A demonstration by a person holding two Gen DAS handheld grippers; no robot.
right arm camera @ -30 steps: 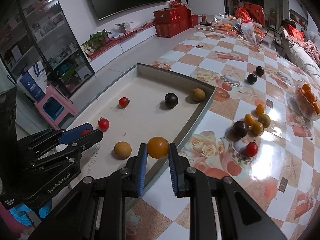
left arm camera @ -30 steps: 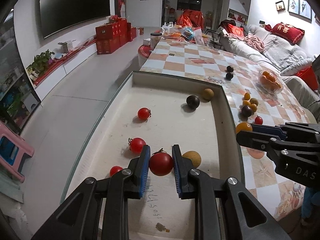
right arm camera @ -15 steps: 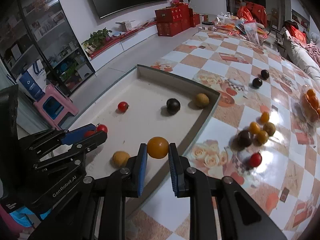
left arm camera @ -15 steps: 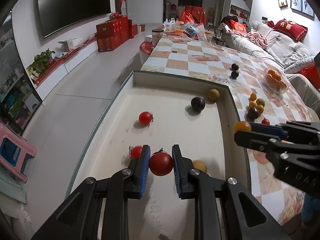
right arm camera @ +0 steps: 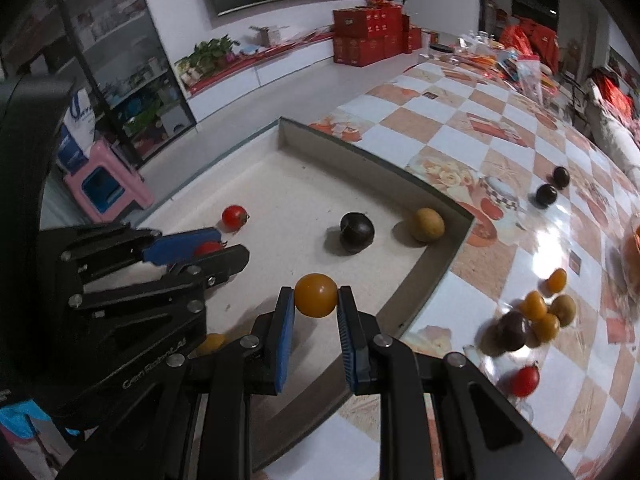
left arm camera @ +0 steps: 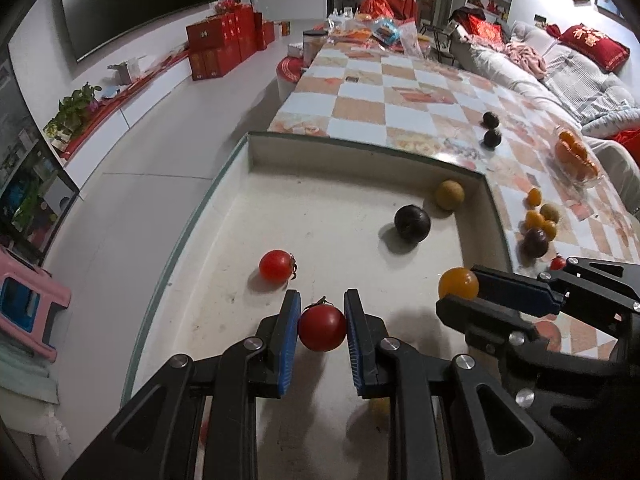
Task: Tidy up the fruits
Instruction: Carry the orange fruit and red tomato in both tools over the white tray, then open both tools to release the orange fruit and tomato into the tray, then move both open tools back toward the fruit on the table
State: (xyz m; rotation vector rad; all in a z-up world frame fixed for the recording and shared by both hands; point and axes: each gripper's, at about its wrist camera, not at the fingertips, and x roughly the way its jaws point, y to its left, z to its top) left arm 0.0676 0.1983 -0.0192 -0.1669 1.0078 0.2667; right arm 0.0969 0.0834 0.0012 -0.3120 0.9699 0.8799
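The left gripper (left arm camera: 322, 328) clamps a red tomato (left arm camera: 322, 328); the right gripper (right arm camera: 316, 295) clamps an orange fruit (right arm camera: 316, 295). Lower each into the tray (left arm camera: 476, 200) before releasing, toward 12 o'clock, clear of the dark plum (left arm camera: 412, 223).

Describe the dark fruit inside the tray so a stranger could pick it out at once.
Find the shallow white tray at the near end of the checkered table. Toward its far right corner lies a dark purple fruit beside a tan fruit. It is the only near-black fruit inside the tray.

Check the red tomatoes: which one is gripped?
The red tomato clamped between the left gripper pads; the other tomato lies loose in the tray.
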